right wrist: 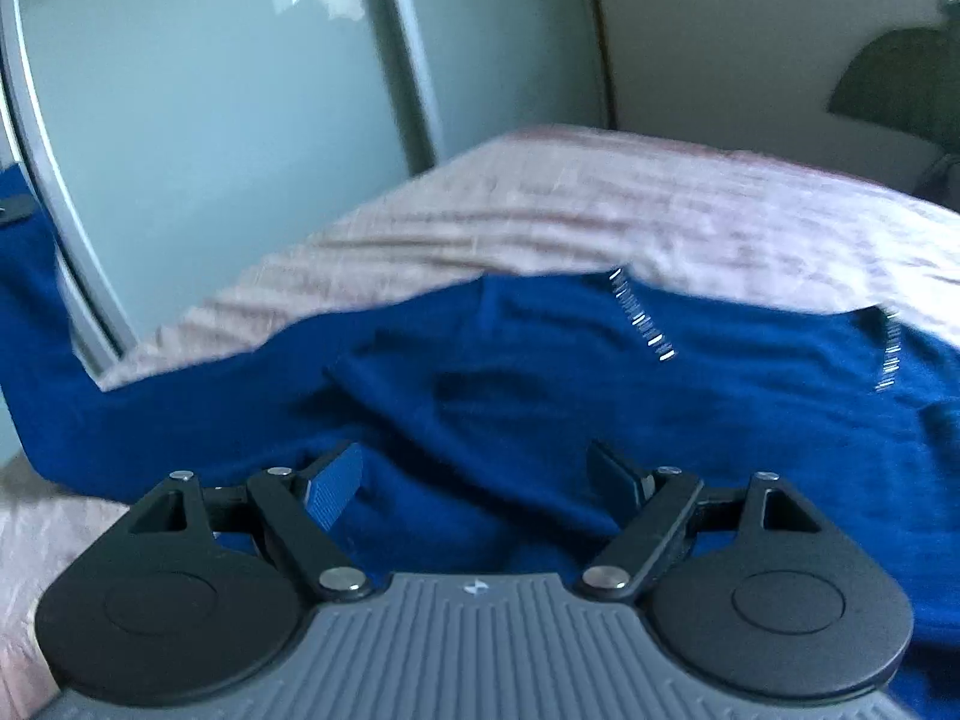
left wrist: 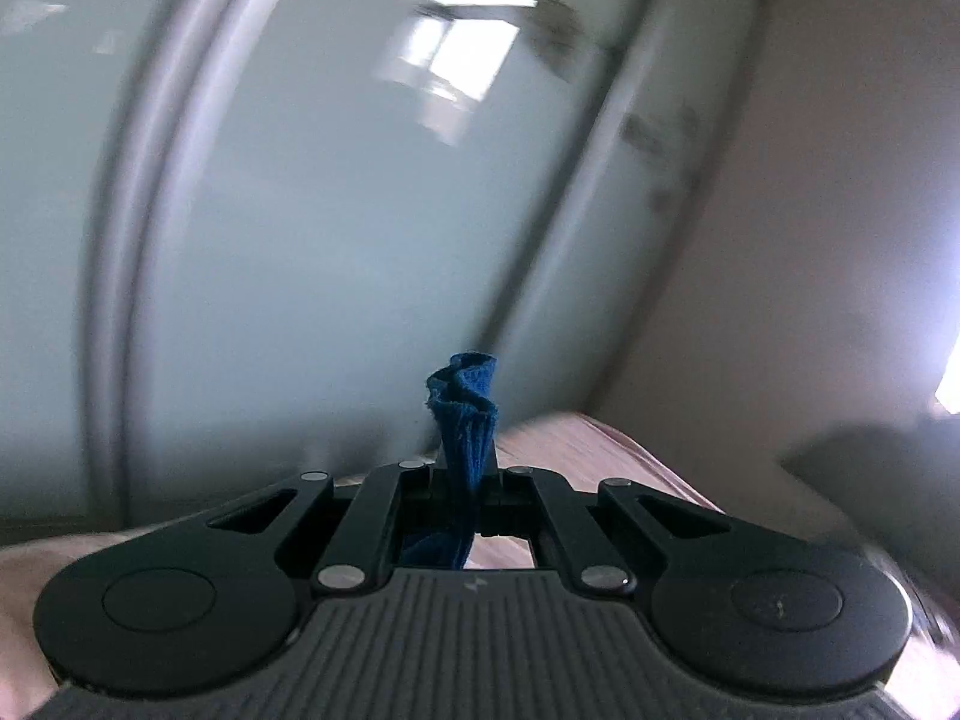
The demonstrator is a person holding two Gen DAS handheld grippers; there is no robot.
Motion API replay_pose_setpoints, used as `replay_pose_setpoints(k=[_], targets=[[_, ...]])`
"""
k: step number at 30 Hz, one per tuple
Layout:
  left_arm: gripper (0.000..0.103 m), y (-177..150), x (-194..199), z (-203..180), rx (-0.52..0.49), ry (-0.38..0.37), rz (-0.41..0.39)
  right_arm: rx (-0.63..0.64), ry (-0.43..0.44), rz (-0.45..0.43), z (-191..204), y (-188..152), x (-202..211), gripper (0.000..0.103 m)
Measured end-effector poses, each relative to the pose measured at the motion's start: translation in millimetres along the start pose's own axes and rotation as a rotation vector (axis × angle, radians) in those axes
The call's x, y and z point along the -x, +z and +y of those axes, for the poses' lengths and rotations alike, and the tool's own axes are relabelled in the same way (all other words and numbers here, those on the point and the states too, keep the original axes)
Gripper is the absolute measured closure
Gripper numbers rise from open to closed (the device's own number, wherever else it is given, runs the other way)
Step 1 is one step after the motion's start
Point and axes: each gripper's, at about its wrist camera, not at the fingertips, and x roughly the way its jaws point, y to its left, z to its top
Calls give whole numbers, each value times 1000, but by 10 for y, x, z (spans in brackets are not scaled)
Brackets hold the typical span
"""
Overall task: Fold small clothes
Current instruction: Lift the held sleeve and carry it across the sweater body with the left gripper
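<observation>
A dark blue knit garment [right wrist: 540,396] lies spread on a pale pink bedspread [right wrist: 540,210], with two short lines of silver stitching [right wrist: 642,318] near its far edge. My right gripper [right wrist: 480,480] is open just above the garment, jaws wide apart, holding nothing. My left gripper [left wrist: 465,468] is shut on a bunched edge of the blue garment [left wrist: 465,414], which sticks up between the jaws, lifted above the bed. The rest of the cloth is hidden below the left gripper.
A pale grey-green glossy wardrobe door [right wrist: 210,90] with a metal frame [right wrist: 36,138] stands close behind the bed. A beige wall [right wrist: 750,30] is to the right, with a dark shape [right wrist: 900,78] at the far right. The bed's corner [left wrist: 600,444] shows in the left wrist view.
</observation>
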Motion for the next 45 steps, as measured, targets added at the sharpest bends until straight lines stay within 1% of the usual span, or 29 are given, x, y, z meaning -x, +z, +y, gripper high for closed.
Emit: replay_pose_setpoints(k=[1, 3, 6, 9, 13, 16, 18, 22, 26, 34, 39, 45], targets=[[100, -49, -12, -109, -20, -29, 16, -9, -11, -11, -54, -1, 65, 18], [100, -177, -38, -345, -61, -81, 41, -37, -31, -27, -171, -4, 155, 17], [100, -346, -81, -678, -131, -139, 48, -92, -51, -42, -360, -52, 297, 17], [100, -500, -198, -961, -181, -182, 74, -133, -75, -52, -518, -130, 393, 17], [100, -685, -339, -1250, -214, -231, 150, -173, -103, -64, -690, -234, 510, 17], [100, -819, -433, -1493, -239, -254, 174, -199, -121, -75, -787, -302, 589, 17], [100, -860, -487, -1569, -254, -275, 199, -218, -134, -87, -861, -342, 648, 17], [100, -1064, -605, -1829, -299, -324, 268, -245, -171, -105, -1005, -417, 763, 17], [100, -1223, -562, -2081, -325, -382, 315, -240, -231, -117, -1098, -502, 878, 17], [100, -1555, -417, -2533, -397, -479, 358, -286, -284, -140, -1260, -701, 1097, 17], [100, -1728, -296, -2798, -436, -547, 399, -259, -348, -143, -1293, -762, 1188, 17], [100, -1949, -185, -3064, -480, -608, 440, -199, -415, -129, -1290, -834, 1266, 17]])
